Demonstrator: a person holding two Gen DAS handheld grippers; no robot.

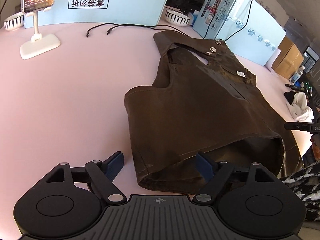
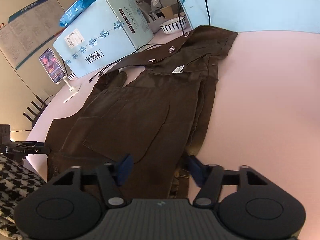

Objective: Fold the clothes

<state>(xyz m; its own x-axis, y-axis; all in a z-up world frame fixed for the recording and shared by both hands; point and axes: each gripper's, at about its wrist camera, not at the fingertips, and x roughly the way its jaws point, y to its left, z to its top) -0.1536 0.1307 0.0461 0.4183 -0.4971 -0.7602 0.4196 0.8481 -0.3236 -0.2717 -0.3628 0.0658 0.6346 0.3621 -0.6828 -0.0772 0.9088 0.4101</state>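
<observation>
A dark brown garment (image 1: 200, 108) with metal snap buttons and a small white tag lies partly folded on the pink table (image 1: 70, 100). It also fills the middle of the right wrist view (image 2: 144, 108). My left gripper (image 1: 160, 166) is open, its blue pads on either side of the garment's near left corner at the hem. My right gripper (image 2: 159, 169) is open, its pads straddling the garment's near edge. The tip of the right gripper shows at the right edge of the left wrist view (image 1: 300, 127). The left gripper shows at the left edge of the right wrist view (image 2: 26, 150).
A phone on a white stand (image 1: 38, 20), two loose cable ends (image 1: 98, 32), striped bowls (image 1: 177, 18) and light blue boxes (image 1: 218, 12) line the far side. A white cloth (image 1: 302, 108) and a water bottle (image 1: 298, 74) sit at the right. The table's near edge runs beside my houndstooth sleeve (image 2: 14, 178).
</observation>
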